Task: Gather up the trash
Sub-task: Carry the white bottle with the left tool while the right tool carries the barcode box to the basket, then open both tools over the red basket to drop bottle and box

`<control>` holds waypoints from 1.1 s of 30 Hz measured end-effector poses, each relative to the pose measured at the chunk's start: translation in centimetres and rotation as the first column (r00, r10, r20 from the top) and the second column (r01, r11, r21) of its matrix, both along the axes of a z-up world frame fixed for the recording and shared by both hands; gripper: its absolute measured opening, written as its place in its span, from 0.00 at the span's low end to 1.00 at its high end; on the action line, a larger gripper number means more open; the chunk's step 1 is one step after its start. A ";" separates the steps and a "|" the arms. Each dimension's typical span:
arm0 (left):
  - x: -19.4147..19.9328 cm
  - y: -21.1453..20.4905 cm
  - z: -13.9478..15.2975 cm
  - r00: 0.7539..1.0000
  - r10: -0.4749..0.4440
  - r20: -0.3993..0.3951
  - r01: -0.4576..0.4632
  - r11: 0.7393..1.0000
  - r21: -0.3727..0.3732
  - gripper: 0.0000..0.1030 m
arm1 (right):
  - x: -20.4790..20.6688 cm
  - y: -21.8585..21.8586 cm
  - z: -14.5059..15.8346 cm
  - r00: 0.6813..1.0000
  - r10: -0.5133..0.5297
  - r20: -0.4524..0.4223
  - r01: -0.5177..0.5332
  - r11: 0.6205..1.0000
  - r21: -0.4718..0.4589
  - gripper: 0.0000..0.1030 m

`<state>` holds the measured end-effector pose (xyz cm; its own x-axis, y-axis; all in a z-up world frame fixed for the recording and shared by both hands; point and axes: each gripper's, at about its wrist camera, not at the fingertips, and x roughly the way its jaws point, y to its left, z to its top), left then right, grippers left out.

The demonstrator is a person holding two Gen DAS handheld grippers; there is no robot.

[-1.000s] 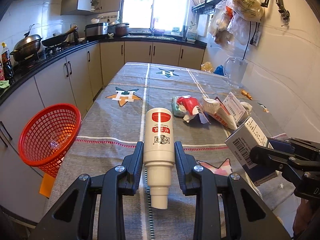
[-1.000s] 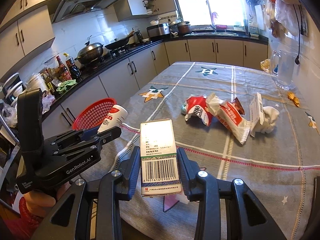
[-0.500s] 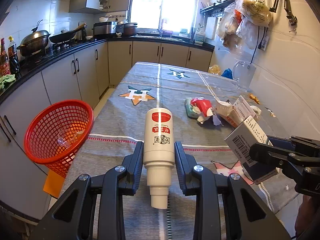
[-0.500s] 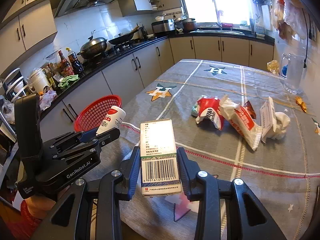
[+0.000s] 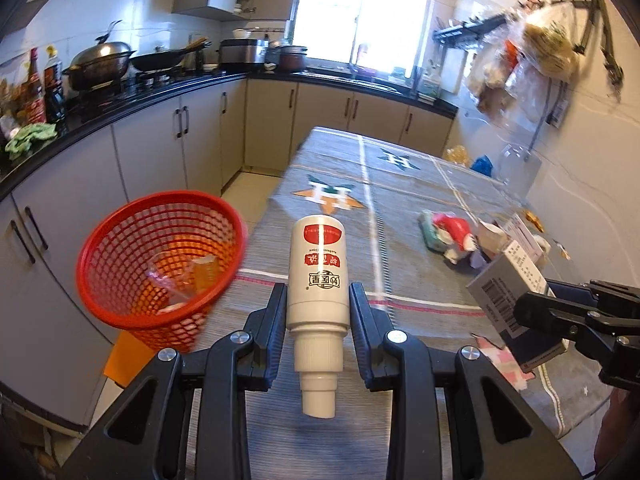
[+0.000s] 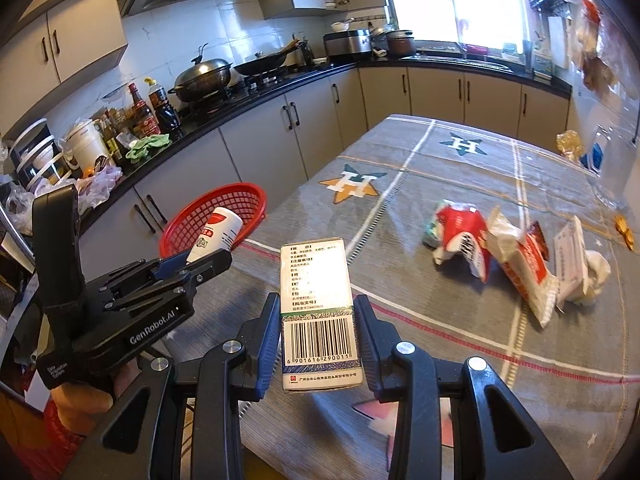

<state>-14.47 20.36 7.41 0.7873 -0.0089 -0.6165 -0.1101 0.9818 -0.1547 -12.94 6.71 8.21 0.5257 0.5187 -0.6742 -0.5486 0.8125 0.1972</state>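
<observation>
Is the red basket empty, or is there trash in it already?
Not empty. Through the red mesh basket's open mouth in the left wrist view, crumpled clear plastic wrapping lies near the bottom. What else is inside cannot be told.

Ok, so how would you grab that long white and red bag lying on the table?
Probably from above, pinching across the narrow middle of the bag. It lies flat on the table, long and slanted, so a grip turned square to its length would span its short width. The crumpled red wrapper sits close beside its far end, so the middle looks freer.
</observation>
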 end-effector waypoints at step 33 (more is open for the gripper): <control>4.1 16.0 -3.8 0.972 0.216 -0.097 -0.227 0.966 -0.125 0.28 | 10.2 19.4 -2.1 0.974 0.144 -0.173 -0.141 0.990 0.033 0.38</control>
<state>-10.41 36.33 3.65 0.7258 0.0728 -0.6840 -0.3405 0.9021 -0.2653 -2.78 26.10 6.06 0.3206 0.5942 -0.7377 -0.6140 0.7234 0.3158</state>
